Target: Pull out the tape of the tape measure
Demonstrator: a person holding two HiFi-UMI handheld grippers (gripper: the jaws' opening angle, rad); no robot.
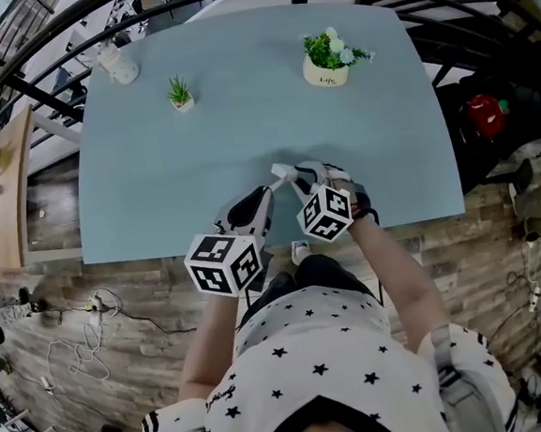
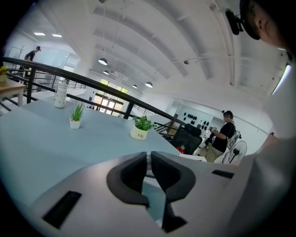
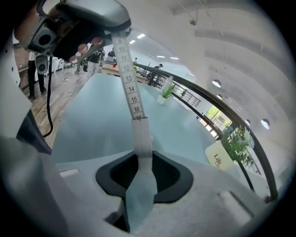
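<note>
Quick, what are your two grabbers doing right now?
Left gripper: closed, pinching the end of the tape.
Right gripper: closed, holding the tape measure.

The tape (image 3: 132, 88) is a narrow white strip with black printed numbers that rise toward its pale case (image 3: 138, 194). It is drawn out part-way and stretched straight. The case sits edge-on between the right tongs (image 3: 141, 159). The free end is pinched in the left tongs (image 2: 149, 161), above the table's (image 1: 152, 155) near edge.
</note>
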